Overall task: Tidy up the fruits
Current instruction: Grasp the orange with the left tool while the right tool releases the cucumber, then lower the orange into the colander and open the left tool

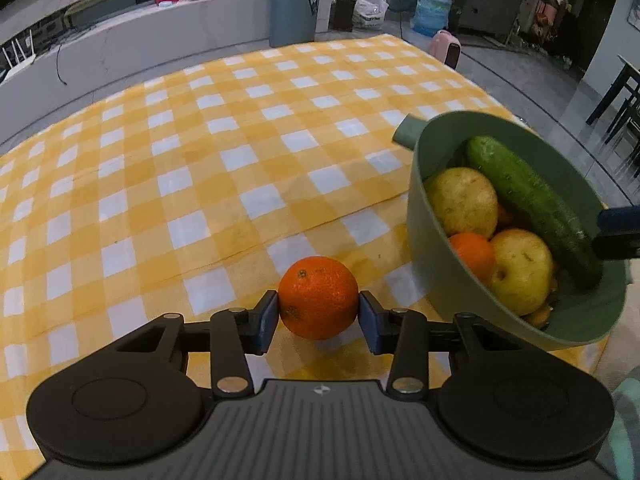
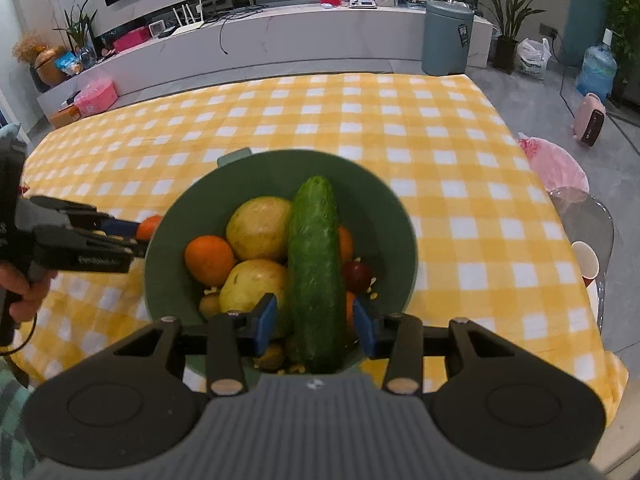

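The checkered counter (image 1: 200,152) spreads ahead of both sets of jaws, and the green bowl (image 1: 440,264) sits to the right of the left jaws and directly under the right ones, near the counter's front edge. From that position, a knock from either tool could, I judge, push it off. Inside the bowl, the cucumber (image 2: 316,272) runs lengthwise between the right jaws, whose pads stand apart on either side of it without clearly touching. The right gripper (image 2: 314,322) therefore reads as open, and if it closes off-centre the long cucumber may pivot and spill the yellow apples (image 2: 260,232) and the oranges beside it. The left gripper (image 1: 319,316) is clamped on an orange (image 1: 318,302), held just above the cloth with the pads at its widest part. Because the orange is round and smooth, it could slip and roll away. No lettering is readable; the print on the left tool's side is blurred.
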`<action>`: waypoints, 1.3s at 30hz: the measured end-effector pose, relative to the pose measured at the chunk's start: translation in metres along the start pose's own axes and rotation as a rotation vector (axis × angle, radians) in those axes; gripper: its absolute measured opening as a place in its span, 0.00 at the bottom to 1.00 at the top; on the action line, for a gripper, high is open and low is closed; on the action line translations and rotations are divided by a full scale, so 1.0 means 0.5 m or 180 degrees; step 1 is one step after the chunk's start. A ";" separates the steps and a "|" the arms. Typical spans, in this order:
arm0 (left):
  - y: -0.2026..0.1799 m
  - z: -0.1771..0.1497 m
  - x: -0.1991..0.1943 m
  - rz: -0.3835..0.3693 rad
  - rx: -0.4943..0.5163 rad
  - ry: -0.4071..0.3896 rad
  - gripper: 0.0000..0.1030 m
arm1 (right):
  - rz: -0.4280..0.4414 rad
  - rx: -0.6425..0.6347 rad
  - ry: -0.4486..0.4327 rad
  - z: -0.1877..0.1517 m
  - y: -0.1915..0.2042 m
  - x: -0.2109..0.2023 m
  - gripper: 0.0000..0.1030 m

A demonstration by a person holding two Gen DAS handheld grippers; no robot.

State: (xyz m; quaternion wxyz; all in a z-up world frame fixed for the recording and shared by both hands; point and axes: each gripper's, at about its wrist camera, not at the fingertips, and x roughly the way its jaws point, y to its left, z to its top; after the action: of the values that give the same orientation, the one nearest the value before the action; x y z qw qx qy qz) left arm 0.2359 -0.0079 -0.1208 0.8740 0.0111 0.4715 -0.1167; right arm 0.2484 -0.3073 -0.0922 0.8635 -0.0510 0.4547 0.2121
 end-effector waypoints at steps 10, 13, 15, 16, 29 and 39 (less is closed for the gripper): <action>-0.042 0.023 -0.103 -0.0127 0.0037 -0.0234 0.46 | -0.0113 0.0074 -0.0031 -0.016 -0.003 0.009 0.13; -0.065 0.037 -0.133 -0.0223 0.0087 -0.0256 0.46 | -0.0036 0.0235 -0.0196 -0.028 -0.010 -0.012 0.15; -0.082 0.046 -0.147 -0.0252 0.0063 -0.0205 0.46 | 0.0010 0.0391 -0.0327 -0.040 -0.016 -0.029 0.17; -0.090 0.051 -0.152 -0.0290 0.0042 -0.0182 0.46 | 0.0014 0.0473 -0.0401 -0.047 -0.017 -0.038 0.17; -0.225 0.070 -0.100 -0.0607 0.0238 0.0332 0.46 | -0.0040 0.1042 -0.1141 -0.129 -0.024 -0.064 0.18; -0.250 0.074 -0.028 -0.0557 0.0025 0.0679 0.46 | 0.0031 0.1478 -0.1303 -0.155 -0.074 -0.046 0.23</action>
State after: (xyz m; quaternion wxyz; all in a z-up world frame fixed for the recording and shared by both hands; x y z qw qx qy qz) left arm 0.2319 -0.1317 -0.0773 0.8054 -0.0143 0.5605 -0.1925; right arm 0.1931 -0.3696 -0.1225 0.9247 0.1936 0.3078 0.1126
